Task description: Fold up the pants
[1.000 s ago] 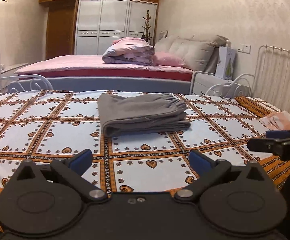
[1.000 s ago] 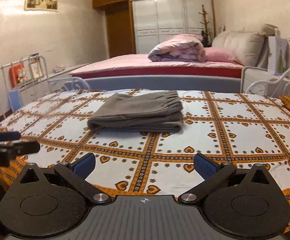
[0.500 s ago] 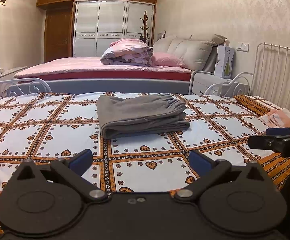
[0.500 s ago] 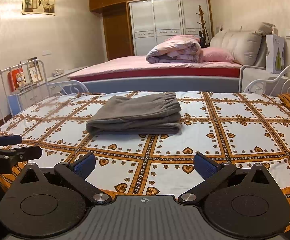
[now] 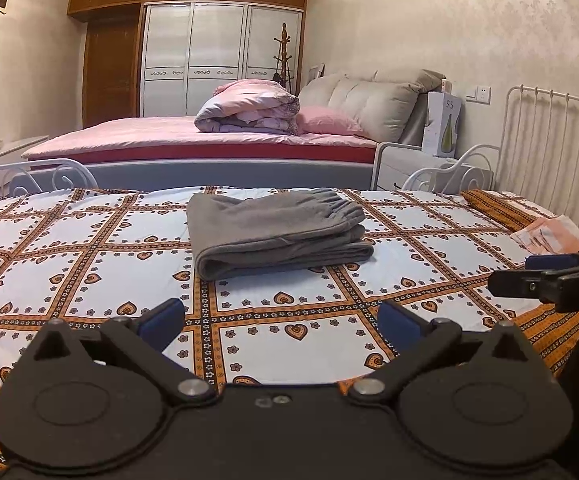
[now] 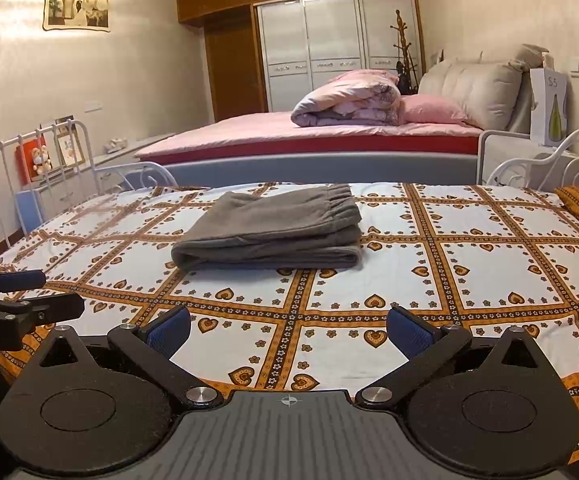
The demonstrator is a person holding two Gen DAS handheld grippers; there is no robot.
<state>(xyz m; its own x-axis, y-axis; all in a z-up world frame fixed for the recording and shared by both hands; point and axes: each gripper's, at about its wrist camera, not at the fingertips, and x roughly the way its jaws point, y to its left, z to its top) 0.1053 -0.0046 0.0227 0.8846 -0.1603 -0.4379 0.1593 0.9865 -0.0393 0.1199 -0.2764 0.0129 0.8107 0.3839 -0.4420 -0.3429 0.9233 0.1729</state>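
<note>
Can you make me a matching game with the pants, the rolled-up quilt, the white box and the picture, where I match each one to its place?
Things:
1. gray pants
2. pink quilt
3. white box
4. framed picture

Places:
A. high on the wall
B. folded on the heart-patterned bedspread
C. rolled up on the pink bed
D. standing beside the padded headboard

Pairs: 1-B, 2-C, 3-D, 4-A
</note>
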